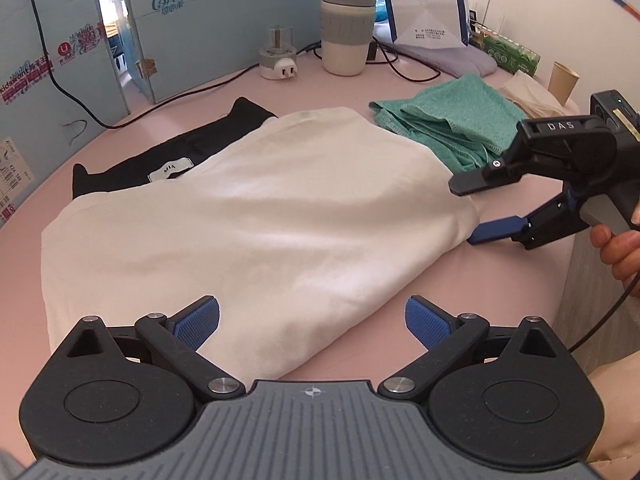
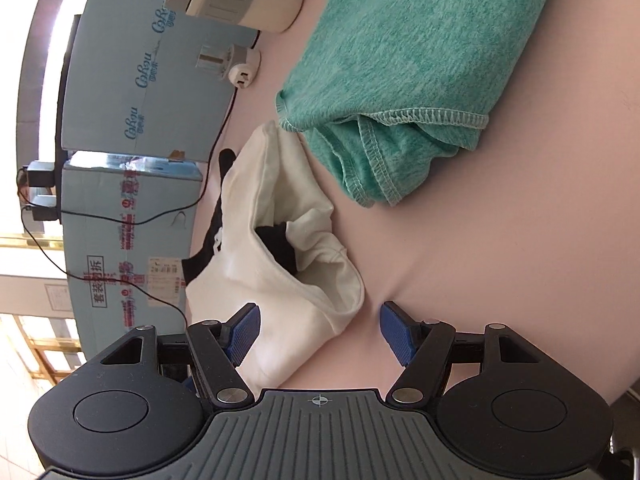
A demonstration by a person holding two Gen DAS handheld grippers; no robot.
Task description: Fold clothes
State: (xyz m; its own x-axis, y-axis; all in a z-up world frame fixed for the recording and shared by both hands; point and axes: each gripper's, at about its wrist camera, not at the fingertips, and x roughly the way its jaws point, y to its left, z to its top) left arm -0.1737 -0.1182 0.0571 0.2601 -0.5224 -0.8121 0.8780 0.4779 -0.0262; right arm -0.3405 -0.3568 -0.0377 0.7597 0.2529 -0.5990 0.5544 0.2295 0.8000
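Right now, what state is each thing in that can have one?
White garment: folded over, partly covering the black one.
Black garment: flat, partly covered.
Green towel: loosely folded.
Cup: upright, lid on.
Left gripper: open, empty.
Right gripper: open at the white garment's edge.

White shirt [image 1: 256,216] at frame centre on table [image 1: 348,88], overlapping black garment [image 1: 168,156] at its upper left. Towel [image 1: 448,120] upper right. Cup [image 1: 347,28], adapter [image 1: 278,58] behind.
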